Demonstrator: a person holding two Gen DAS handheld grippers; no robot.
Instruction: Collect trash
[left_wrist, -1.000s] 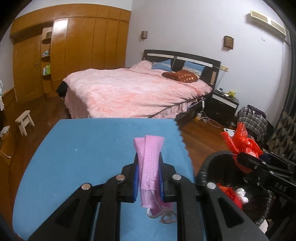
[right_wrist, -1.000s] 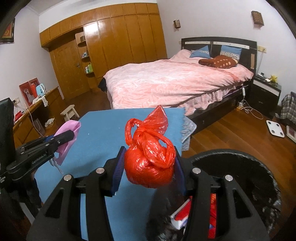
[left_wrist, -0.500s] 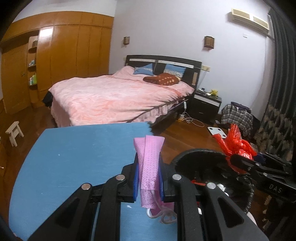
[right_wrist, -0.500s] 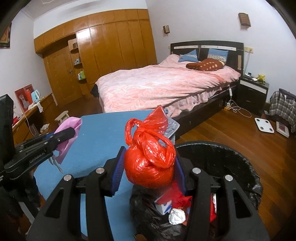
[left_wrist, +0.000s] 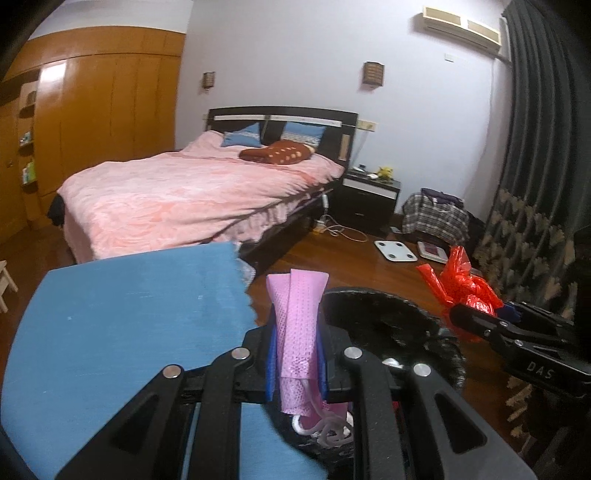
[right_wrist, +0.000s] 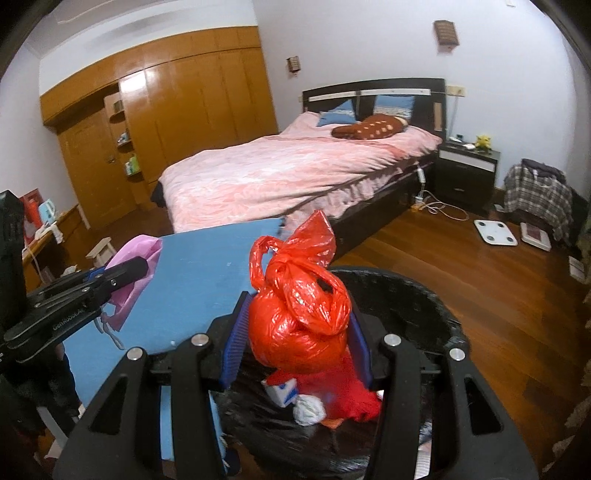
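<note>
Bed (right_wrist: 295, 166): background, clear of work.
Blue surface (left_wrist: 129, 314): beside the bin.
Black-lined bin (right_wrist: 417, 306): part-filled.
Right gripper (right_wrist: 295, 332): jaws gripping knotted red bag (right_wrist: 299, 314) above the bin.
Left gripper (left_wrist: 295, 354): jaws clamping pink mask (left_wrist: 297, 325) at the rim; early release risks floor drop.

both grippers (right_wrist: 295, 328) now over trash bin (right_wrist: 424, 295)
</note>
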